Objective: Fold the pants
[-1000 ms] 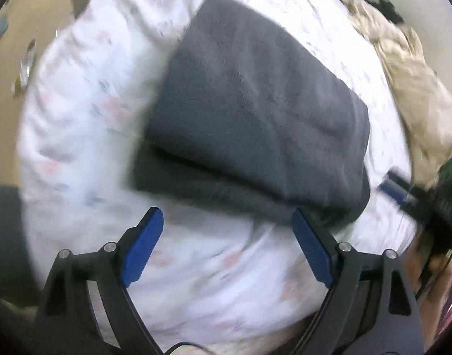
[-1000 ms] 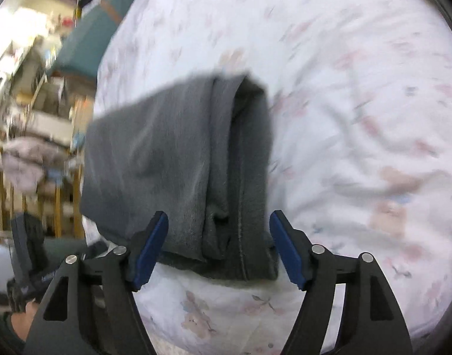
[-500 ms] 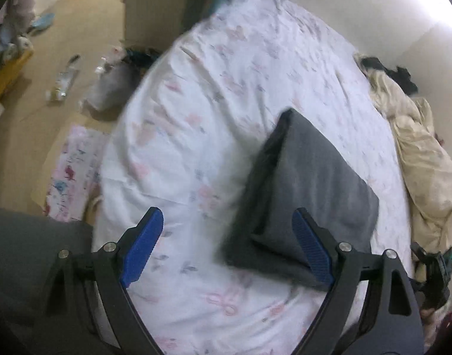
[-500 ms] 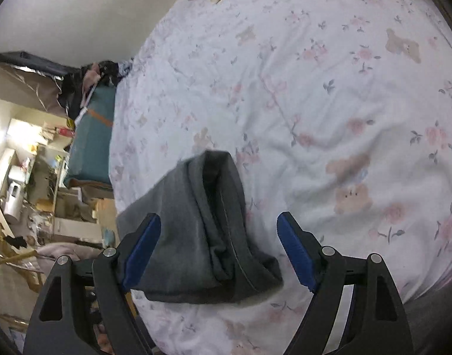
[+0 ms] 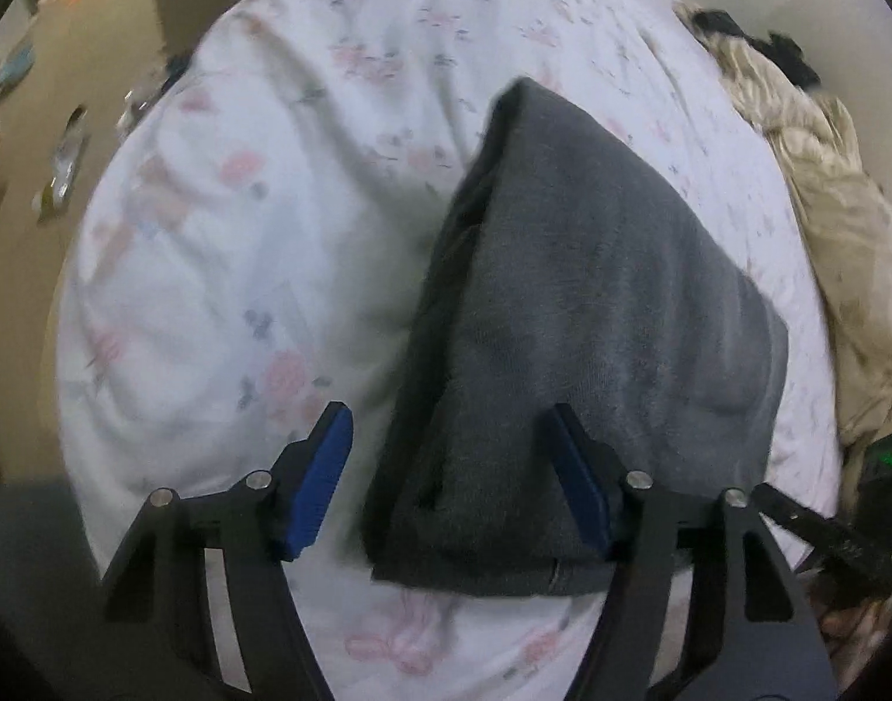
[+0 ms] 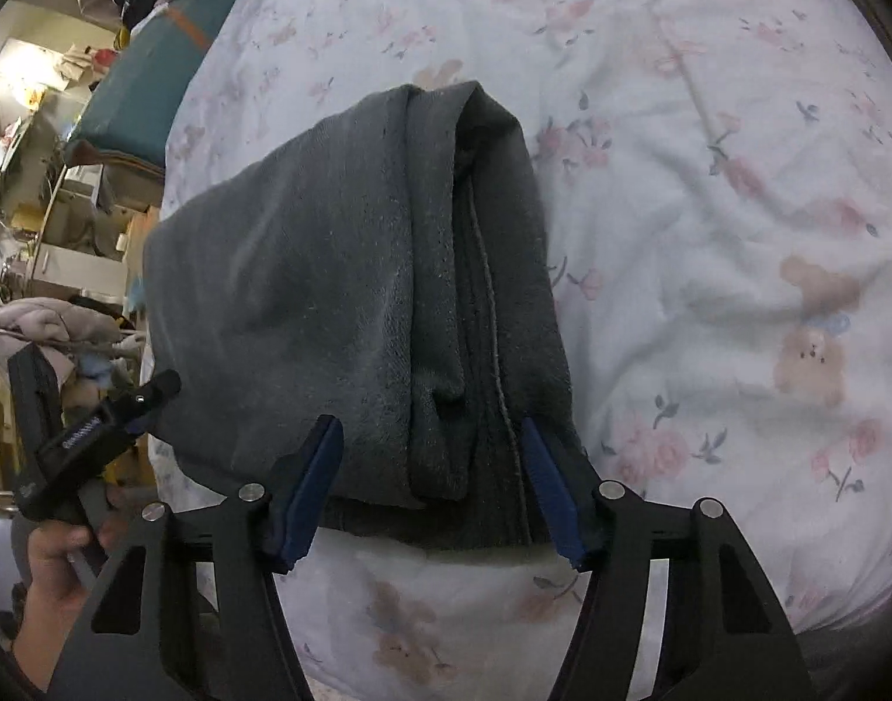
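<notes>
- Left wrist view: the left gripper (image 5: 451, 473) points steeply down at the near end of the folded grey pants (image 5: 592, 304), which lie on the floral bedsheet (image 5: 224, 245).
- Its jaws have just been closing, yet they stand about half open. The near left corner of the bundle sits between them; the right pad rests against the top of the cloth, the left pad hangs over bare sheet just beside the stacked edges. Nothing is pinched.
- A crumpled beige blanket (image 5: 825, 204) lies well off to the right of that claw.
- Right wrist view: the right gripper (image 6: 431, 485) straddles the near edge of the same pants (image 6: 352, 292), right over the layered seam side. Its jaws have also just been closing and are at a middling width, the cloth between the pads but not squeezed, as far as I can tell.
- The left gripper (image 6: 89, 438) shows at the lower left, held in the person's hand (image 6: 48, 561).
- To my eye the fold looks nearly finished. To do this step well, both claws should catch every layer at the near edge together and move evenly, or the loose inner flap may slip out.
</notes>
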